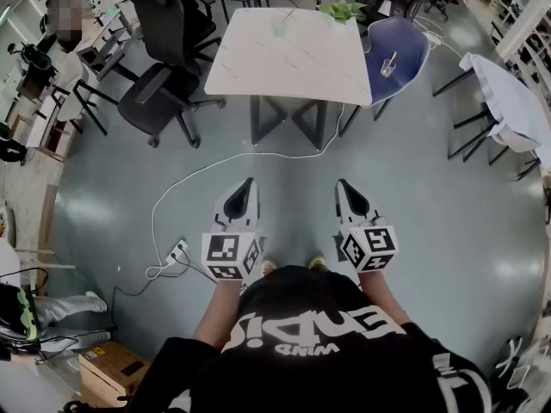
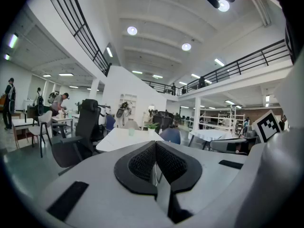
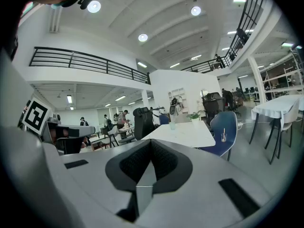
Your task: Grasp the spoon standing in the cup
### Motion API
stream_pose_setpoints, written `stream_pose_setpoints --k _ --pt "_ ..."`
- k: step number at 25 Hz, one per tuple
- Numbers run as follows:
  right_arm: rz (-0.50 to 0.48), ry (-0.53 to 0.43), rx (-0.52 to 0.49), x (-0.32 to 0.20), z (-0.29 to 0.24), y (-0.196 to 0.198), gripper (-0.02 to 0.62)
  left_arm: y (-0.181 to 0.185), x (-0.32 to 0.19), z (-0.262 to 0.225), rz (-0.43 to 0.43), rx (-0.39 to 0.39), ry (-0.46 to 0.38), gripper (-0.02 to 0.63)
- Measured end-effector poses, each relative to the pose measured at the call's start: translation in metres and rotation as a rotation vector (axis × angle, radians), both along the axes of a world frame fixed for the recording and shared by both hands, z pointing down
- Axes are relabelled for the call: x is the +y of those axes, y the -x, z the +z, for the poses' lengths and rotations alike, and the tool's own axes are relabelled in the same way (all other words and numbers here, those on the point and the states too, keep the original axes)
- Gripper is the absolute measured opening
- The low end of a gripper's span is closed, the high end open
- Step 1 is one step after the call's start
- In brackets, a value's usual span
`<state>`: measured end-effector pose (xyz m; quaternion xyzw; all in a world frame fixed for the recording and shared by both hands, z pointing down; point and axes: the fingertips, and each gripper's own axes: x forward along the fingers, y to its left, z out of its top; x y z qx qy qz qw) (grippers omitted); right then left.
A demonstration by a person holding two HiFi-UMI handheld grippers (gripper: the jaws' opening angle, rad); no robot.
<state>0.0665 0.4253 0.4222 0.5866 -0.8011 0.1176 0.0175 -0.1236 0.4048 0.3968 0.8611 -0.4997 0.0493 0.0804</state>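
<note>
Two grippers are carried low and level in front of the person in the head view, the left gripper (image 1: 248, 185) and the right gripper (image 1: 342, 185) side by side, both aimed across the floor at a white bench (image 1: 293, 67) well ahead. That looks like a carrying posture for the approach, not a reach. The cup (image 1: 388, 69) with the spoon (image 1: 392, 58) standing in it sits not on the bench but on the seat of a blue chair (image 1: 413, 46) at the bench's right side, well apart from both grippers. A second, pale cup (image 1: 280, 27) and a green plant (image 1: 342, 9) stand near the bench's far edge. The left gripper view shows the left gripper (image 2: 156, 146) with its jaws closed tip to tip, nothing between them, pointing at the bench. The right gripper view shows the right gripper (image 3: 151, 144) likewise fully closed and empty, with the blue chair (image 3: 223, 122) and its cup (image 3: 223, 137) to the right of its aim. By my judgement the right gripper is better placed for the grasp, and its jaws must part first.
</note>
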Motion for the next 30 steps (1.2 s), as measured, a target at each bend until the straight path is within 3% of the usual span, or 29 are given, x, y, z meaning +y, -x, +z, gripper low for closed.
stream_pose_setpoints --k 17,30 --pt "0.020 -0.040 -0.026 0.009 0.008 0.051 0.012 0.045 -0.013 0.009 0.079 -0.013 -0.002 0.014" --pt "0.065 -0.054 -0.018 -0.011 0.014 0.064 0.011 0.045 -0.023 0.019 0.135 -0.004 0.003 0.014"
